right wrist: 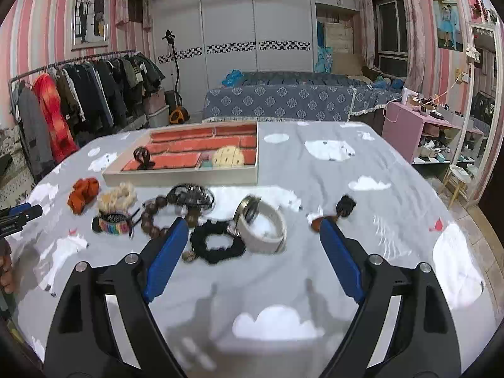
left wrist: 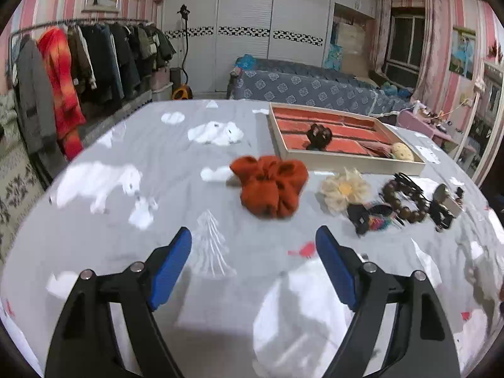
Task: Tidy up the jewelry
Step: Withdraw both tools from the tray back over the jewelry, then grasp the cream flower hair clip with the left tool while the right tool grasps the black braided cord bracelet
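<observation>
Left hand-held gripper [left wrist: 253, 245] hovering with jaws spread wide, holding nothing, facing rust-orange scrunchie [left wrist: 270, 186] lying on tabletop [left wrist: 176, 151] just in front of tray. Scrunchie looking soft, light, squashy; likely pinching bunched fabric at any fold.

Right hand-held gripper [right wrist: 250, 231] likewise spread and empty, above black scrunchie [right wrist: 217, 242] and white watch [right wrist: 263, 224]; watch likely rigid at face, so gripping strap.

Compartmented tray [right wrist: 181, 179] with red lining holding dark hair claw [right wrist: 142, 157] and cream round piece [right wrist: 228, 157]; other compartments showing bare.

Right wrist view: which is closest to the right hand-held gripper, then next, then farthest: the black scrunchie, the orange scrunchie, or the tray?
From the right hand-held gripper:
1. Black scrunchie, just ahead between the fingers.
2. Orange scrunchie, far left on the bedspread.
3. Tray, at the back.
</observation>
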Demonstrator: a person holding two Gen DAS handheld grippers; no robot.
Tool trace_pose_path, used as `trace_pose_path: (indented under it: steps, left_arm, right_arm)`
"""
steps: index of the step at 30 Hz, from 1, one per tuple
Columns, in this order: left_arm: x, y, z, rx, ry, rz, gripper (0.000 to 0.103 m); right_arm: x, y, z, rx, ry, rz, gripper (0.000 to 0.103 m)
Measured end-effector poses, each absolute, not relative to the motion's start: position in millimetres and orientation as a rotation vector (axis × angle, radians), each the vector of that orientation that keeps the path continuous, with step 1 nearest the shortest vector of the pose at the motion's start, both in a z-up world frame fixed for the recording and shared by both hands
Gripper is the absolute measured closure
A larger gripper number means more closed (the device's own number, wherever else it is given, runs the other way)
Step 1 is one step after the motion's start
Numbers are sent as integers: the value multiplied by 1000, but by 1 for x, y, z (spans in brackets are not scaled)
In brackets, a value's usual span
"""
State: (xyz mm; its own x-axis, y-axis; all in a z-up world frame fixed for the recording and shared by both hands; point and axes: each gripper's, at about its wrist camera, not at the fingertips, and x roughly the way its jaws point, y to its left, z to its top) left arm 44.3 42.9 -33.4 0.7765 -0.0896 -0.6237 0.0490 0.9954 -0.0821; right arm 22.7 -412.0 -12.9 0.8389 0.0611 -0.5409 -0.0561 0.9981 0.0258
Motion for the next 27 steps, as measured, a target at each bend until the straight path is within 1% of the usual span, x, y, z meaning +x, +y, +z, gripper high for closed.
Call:
trace_pose_path:
  steps: [7, 10, 27]
  left_arm:
    - [29, 55, -43, -77, 694, -49, 21]
    - [25, 50, -44, -38, 685, -32, 21]
    - [38, 24, -38, -29, 692, -77, 21]
  right_arm:
    - [8, -410, -23, 36, 592, 74, 19]
    - [7, -415, -27, 52, 602, 67, 19]
    - [25, -413, -31, 30, 620, 76, 19]
